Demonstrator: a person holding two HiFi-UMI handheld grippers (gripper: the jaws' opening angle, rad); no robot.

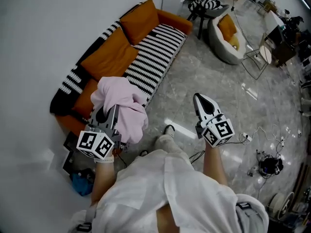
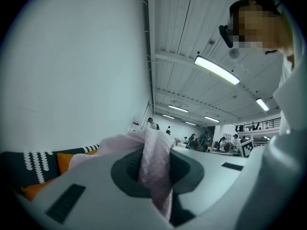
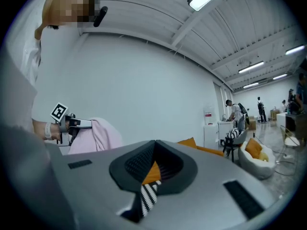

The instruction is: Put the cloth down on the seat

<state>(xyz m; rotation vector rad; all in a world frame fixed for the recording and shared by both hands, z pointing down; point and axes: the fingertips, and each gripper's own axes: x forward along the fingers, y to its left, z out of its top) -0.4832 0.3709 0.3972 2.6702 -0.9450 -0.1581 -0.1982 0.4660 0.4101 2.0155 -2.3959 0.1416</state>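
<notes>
A pink cloth [image 1: 121, 106] hangs bunched from my left gripper [image 1: 106, 114], which is shut on it and holds it up over the near end of the sofa. In the left gripper view the cloth [image 2: 158, 152] is pinched between the jaws of the left gripper [image 2: 154, 176] and spills out ahead of them. The sofa's seat [image 1: 158, 50] is black-and-white striped, with orange cushions [image 1: 109, 57] along its back. My right gripper [image 1: 199, 99] hangs over the floor to the right of the sofa, shut and empty. From the right gripper [image 3: 154, 145] the cloth [image 3: 98, 135] shows at the left.
A white round chair [image 1: 218, 45] with an orange cushion and a black stool [image 1: 206, 6] stand beyond the sofa's far end. Cables [image 1: 262, 140] lie on the grey floor at the right. A blue thing [image 1: 82, 183] sits by the wall at the sofa's near end.
</notes>
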